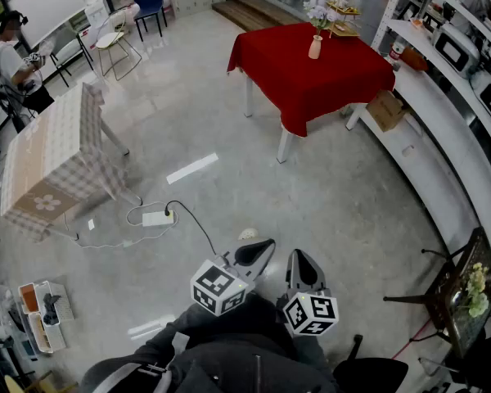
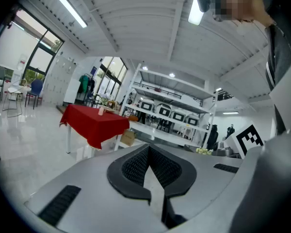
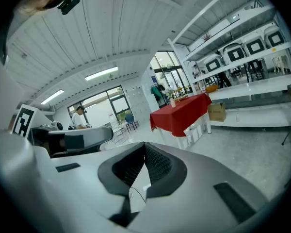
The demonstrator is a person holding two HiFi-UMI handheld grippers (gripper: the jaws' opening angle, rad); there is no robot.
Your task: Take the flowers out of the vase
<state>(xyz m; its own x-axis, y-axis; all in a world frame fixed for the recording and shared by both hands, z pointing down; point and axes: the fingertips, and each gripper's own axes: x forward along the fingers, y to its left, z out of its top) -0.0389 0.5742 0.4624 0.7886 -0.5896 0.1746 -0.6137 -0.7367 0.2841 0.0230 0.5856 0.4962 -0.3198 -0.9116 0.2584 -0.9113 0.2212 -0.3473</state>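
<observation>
A pale vase [image 1: 315, 47] with light flowers [image 1: 319, 16] stands on the far red-clothed table [image 1: 311, 76], well across the floor from me. Both grippers are held close to my body, far short of the table. My left gripper [image 1: 258, 256] is shut and empty; in its own view the jaws [image 2: 149, 147] meet at the tip, with the red table [image 2: 97, 123] and vase [image 2: 101, 110] small in the distance. My right gripper [image 1: 304, 270] is also shut with nothing in it [image 3: 145, 145]; the red table [image 3: 182, 114] and vase [image 3: 172, 102] lie ahead of it.
A checkered-cloth table [image 1: 49, 162] stands at the left. A power strip [image 1: 157, 218] with its cable lies on the floor. White shelves [image 1: 450, 97] with appliances line the right wall, with a cardboard box [image 1: 386, 109] below. A person [image 1: 12, 64] stands far left.
</observation>
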